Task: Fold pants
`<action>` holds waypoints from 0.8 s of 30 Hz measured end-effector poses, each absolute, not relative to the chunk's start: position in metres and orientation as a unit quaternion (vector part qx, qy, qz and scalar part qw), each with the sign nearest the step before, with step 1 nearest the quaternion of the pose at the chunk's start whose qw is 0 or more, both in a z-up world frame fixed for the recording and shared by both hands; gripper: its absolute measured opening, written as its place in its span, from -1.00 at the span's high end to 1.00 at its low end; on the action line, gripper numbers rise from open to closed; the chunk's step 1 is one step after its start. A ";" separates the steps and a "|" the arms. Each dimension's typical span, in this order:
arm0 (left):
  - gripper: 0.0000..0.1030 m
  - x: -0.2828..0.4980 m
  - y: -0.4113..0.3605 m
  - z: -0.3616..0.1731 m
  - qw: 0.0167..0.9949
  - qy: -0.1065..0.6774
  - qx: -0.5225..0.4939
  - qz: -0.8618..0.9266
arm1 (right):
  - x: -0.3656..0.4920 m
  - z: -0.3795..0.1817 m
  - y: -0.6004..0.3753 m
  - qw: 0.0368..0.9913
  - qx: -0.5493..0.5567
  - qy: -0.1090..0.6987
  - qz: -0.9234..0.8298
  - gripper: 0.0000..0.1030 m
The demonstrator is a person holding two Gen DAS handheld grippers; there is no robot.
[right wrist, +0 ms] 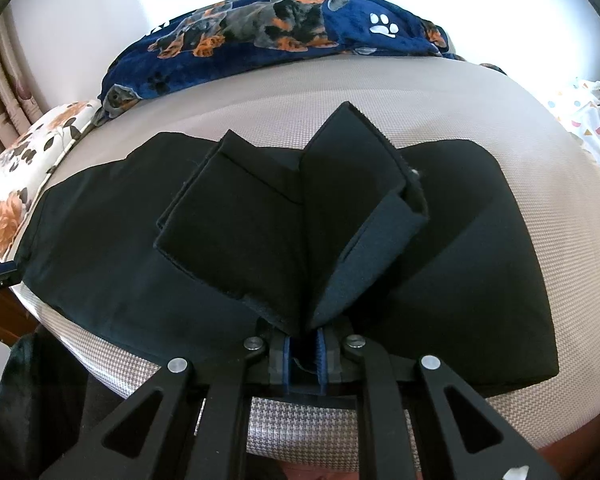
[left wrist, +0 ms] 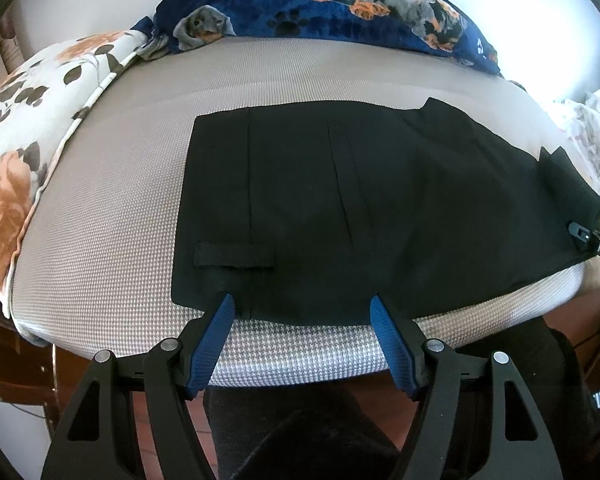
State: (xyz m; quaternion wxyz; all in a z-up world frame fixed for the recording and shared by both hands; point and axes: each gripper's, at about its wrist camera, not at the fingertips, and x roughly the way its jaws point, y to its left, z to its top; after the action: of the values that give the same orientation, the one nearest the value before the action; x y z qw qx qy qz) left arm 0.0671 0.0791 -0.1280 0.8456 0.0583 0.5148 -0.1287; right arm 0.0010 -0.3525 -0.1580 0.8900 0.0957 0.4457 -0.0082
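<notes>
Black pants (left wrist: 340, 208) lie flat across a grey woven mattress (left wrist: 112, 240), waistband end to the left. My left gripper (left wrist: 302, 306) is open, its blue fingertips (left wrist: 224, 312) at the near edge of the pants, touching or just above the cloth. My right gripper (right wrist: 303, 340) is shut on a bunched fold of the pants (right wrist: 284, 216), which stands lifted above the flat part (right wrist: 480, 248). The right gripper's tip also shows at the right edge of the left wrist view (left wrist: 584, 236), holding the cloth there.
A navy dog-print blanket (left wrist: 340, 4) lies along the far side of the mattress. A floral pillow (left wrist: 24, 128) is at the left, and white patterned cloth (right wrist: 592, 120) at the right. Wooden floor and dark-clothed legs (left wrist: 300, 432) are below the near edge.
</notes>
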 end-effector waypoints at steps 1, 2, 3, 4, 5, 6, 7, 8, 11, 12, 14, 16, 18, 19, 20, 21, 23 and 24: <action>-0.38 0.067 0.079 -0.128 0.846 0.515 0.058 -0.129 | 0.001 -0.158 -0.352 0.890 0.095 0.445 -0.008 0.75; -0.39 0.067 0.079 -0.128 0.845 0.515 0.058 -0.129 | 0.001 -0.158 -0.352 0.890 0.095 0.445 -0.008 0.75; -0.39 0.067 0.079 -0.128 0.845 0.516 0.058 -0.128 | 0.001 -0.158 -0.352 0.890 0.095 0.445 -0.008 0.75; -0.40 0.067 0.079 -0.128 0.845 0.516 0.058 -0.128 | 0.001 -0.158 -0.352 0.890 0.095 0.445 -0.008 0.74; -0.40 0.067 0.078 -0.128 0.845 0.516 0.058 -0.127 | 0.001 -0.158 -0.352 0.890 0.095 0.445 -0.008 0.74; -0.41 0.067 0.078 -0.128 0.845 0.516 0.059 -0.127 | 0.001 -0.158 -0.352 0.890 0.095 0.445 -0.008 0.74; -0.41 0.067 0.078 -0.128 0.845 0.516 0.059 -0.127 | 0.001 -0.158 -0.352 0.890 0.095 0.445 -0.008 0.74; -0.42 0.067 0.078 -0.128 0.845 0.517 0.059 -0.127 | 0.001 -0.158 -0.352 0.890 0.094 0.445 -0.008 0.74; -0.44 0.067 0.077 -0.128 0.844 0.517 0.061 -0.127 | 0.001 -0.158 -0.350 0.891 0.090 0.444 -0.008 0.73; -0.44 0.067 0.077 -0.128 0.844 0.517 0.062 -0.127 | 0.001 -0.158 -0.349 0.891 0.090 0.444 -0.008 0.72; -0.45 0.068 0.077 -0.129 0.844 0.517 0.064 -0.127 | 0.001 -0.157 -0.349 0.891 0.090 0.444 -0.006 0.70; -0.45 0.067 0.077 -0.129 0.844 0.517 0.065 -0.127 | 0.001 -0.157 -0.348 0.892 0.088 0.444 -0.006 0.69; -0.46 0.068 0.077 -0.130 0.843 0.518 0.066 -0.128 | 0.002 -0.157 -0.346 0.892 0.084 0.444 -0.006 0.68; -0.46 0.068 0.077 -0.130 0.843 0.518 0.066 -0.128 | 0.002 -0.157 -0.345 0.893 0.082 0.443 -0.006 0.67; -0.46 0.068 0.077 -0.130 0.843 0.518 0.067 -0.128 | 0.002 -0.157 -0.345 0.893 0.081 0.443 -0.006 0.67; -0.46 0.068 0.077 -0.130 0.843 0.518 0.068 -0.128 | 0.002 -0.157 -0.345 0.893 0.082 0.443 -0.006 0.67; -0.47 0.068 0.077 -0.130 0.843 0.518 0.067 -0.128 | 0.002 -0.157 -0.344 0.893 0.082 0.443 -0.005 0.67; -0.47 0.068 0.077 -0.130 0.843 0.518 0.067 -0.128 | 0.002 -0.157 -0.343 0.893 0.082 0.443 -0.005 0.67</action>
State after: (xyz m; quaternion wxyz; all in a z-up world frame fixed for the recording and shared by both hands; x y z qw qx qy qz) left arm 0.0677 0.0766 -0.1298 0.8428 0.0672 0.5185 -0.1279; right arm 0.0024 -0.3435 -0.1568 0.8930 0.0820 0.4426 -0.0046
